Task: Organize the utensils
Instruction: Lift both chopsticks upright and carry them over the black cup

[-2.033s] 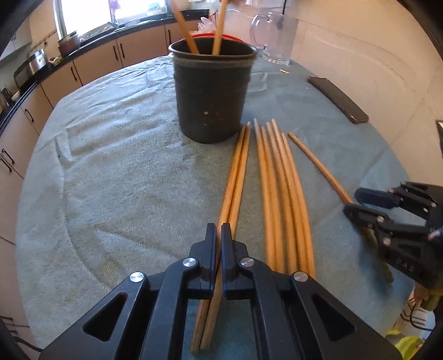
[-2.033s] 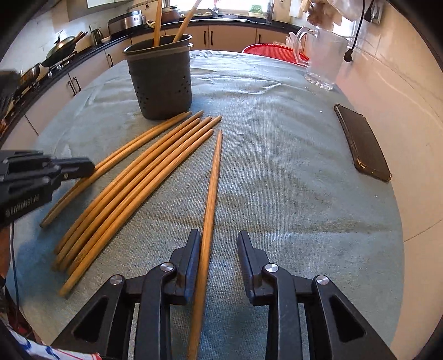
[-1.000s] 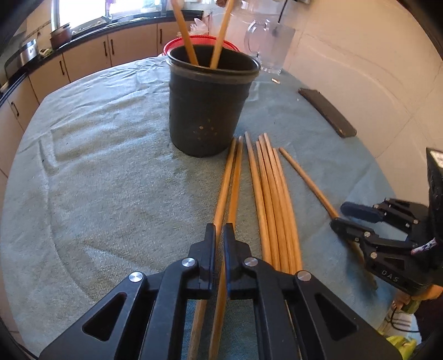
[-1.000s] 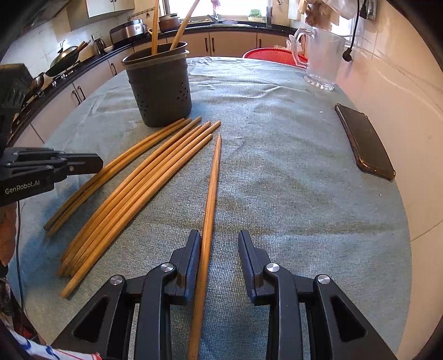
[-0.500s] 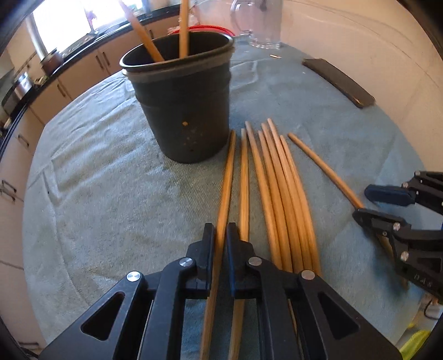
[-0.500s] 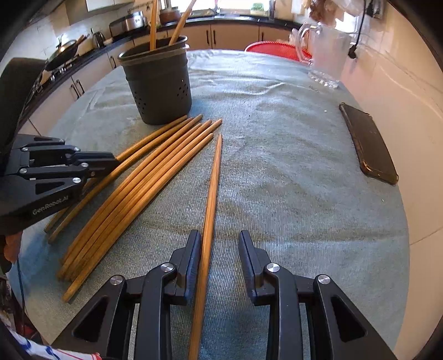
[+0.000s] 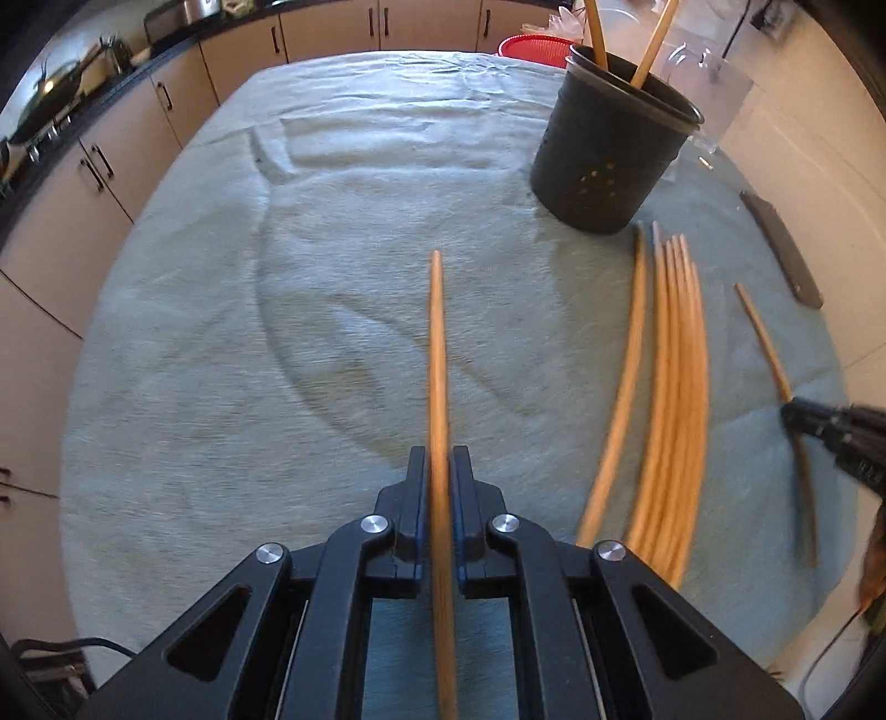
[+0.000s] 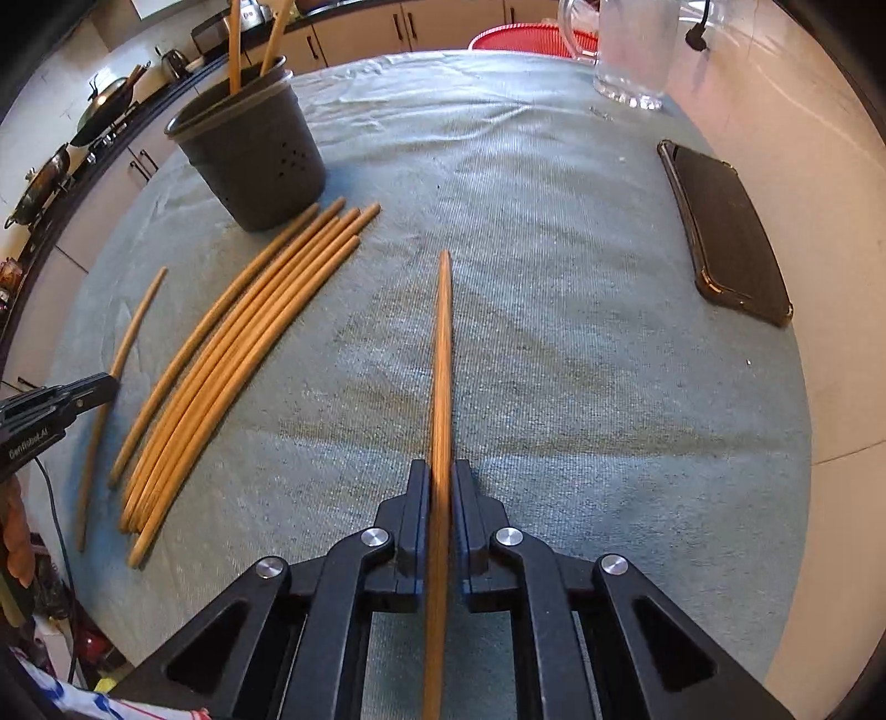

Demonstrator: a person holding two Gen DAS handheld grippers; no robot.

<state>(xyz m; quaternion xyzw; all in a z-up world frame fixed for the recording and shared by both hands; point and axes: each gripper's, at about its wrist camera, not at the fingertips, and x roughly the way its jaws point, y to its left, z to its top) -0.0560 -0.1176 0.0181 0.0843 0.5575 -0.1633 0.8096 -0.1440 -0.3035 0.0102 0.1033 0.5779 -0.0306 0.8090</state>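
Gripping one stick (image 7: 437, 354) each, both hand-held grippers (image 7: 440, 476) (image 8: 441, 482) pinch tight; a long stick could hit the cup (image 7: 609, 160) ahead and tip it.

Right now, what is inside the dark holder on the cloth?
Two chopsticks stand in the holder, leaning against its rim with their tops sticking out. Their lower ends and the holder's bottom are hidden by its wall, so anything else inside cannot be seen.
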